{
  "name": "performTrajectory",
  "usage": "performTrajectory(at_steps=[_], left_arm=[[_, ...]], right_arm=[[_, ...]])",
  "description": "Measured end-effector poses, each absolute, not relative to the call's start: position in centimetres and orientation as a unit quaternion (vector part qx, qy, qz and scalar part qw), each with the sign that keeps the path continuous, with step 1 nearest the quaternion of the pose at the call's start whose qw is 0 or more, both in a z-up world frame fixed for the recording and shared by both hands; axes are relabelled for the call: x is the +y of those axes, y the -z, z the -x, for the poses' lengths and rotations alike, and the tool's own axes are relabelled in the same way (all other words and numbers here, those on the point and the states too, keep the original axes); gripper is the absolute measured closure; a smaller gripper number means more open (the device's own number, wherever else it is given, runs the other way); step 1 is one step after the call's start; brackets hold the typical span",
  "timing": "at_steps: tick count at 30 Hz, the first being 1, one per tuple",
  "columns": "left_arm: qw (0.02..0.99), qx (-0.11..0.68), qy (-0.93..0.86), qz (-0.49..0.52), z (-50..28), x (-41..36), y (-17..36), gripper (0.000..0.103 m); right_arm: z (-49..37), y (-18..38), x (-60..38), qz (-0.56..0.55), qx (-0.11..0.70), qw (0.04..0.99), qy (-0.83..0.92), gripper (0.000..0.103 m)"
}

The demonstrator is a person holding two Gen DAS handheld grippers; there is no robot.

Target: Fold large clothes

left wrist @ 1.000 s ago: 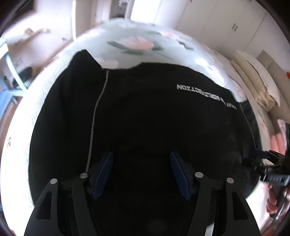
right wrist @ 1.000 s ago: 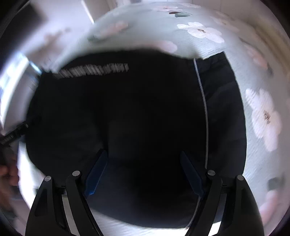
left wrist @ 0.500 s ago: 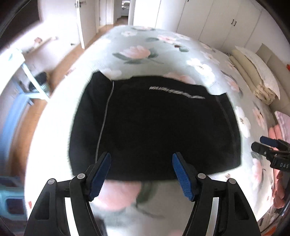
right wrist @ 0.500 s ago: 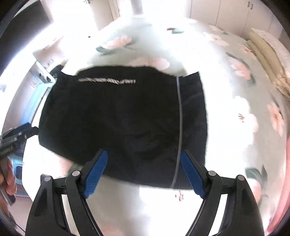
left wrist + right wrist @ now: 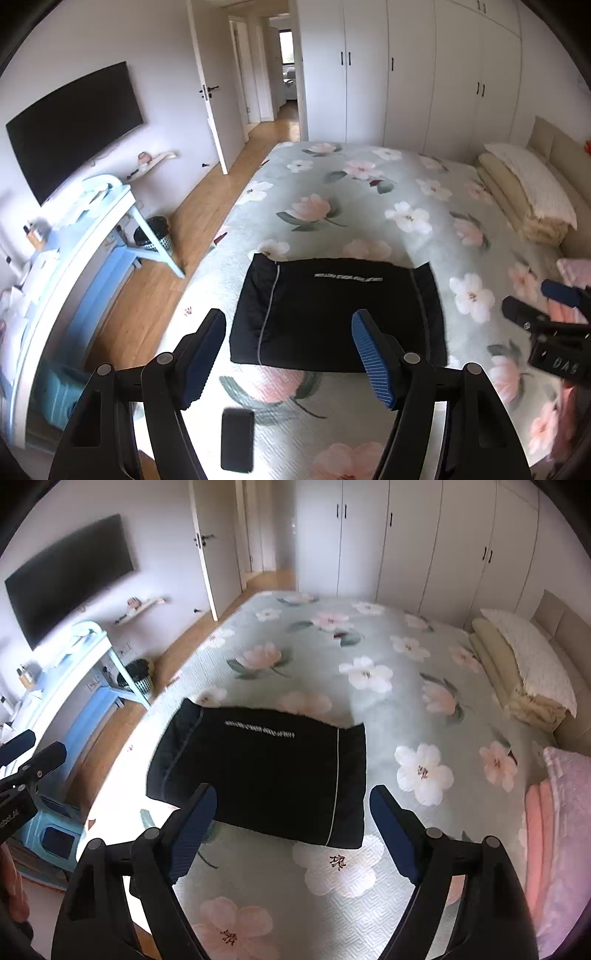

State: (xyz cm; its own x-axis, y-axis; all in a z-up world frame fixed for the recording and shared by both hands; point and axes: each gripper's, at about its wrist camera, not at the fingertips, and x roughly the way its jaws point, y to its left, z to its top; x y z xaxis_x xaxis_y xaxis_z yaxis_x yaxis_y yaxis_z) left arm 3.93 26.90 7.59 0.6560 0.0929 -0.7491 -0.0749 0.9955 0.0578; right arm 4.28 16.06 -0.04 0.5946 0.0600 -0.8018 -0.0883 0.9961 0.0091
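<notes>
Black fabric garment, folded into a rectangle, lies near the floral bed's foot-side edge. I have raised left gripper, released, and right gripper, opening, both empty; fold appears complete.

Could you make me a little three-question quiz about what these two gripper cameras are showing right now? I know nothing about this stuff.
1. True or false: the black garment lies folded flat on the floral bedspread.
2. What is held between the fingers of the left gripper?
A. a sleeve of the garment
B. nothing
C. a pillow
3. Fill in: the dark phone lies on the bed, ____ the camera than the garment.

Key:
1. True.
2. B. The right gripper also holds nothing, and its jaws are opening.
3. Nearer.
</notes>
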Motion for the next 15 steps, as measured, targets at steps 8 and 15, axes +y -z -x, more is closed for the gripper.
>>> performTrajectory(at_steps=[8, 15], left_arm=[[0.909, 0.403, -0.085, -0.068, -1.0, 24.7, -10.7, 0.031], [0.91, 0.409, -0.059, -0.033, -1.6, 24.6, -12.0, 0.031]], right_arm=[[-1.2, -4.3, 15.8, 0.011, 0.453, 0.891, -0.033, 0.015], [0.5, -5.4, 15.6, 0.008, 0.463, 0.886, -0.019, 0.015]])
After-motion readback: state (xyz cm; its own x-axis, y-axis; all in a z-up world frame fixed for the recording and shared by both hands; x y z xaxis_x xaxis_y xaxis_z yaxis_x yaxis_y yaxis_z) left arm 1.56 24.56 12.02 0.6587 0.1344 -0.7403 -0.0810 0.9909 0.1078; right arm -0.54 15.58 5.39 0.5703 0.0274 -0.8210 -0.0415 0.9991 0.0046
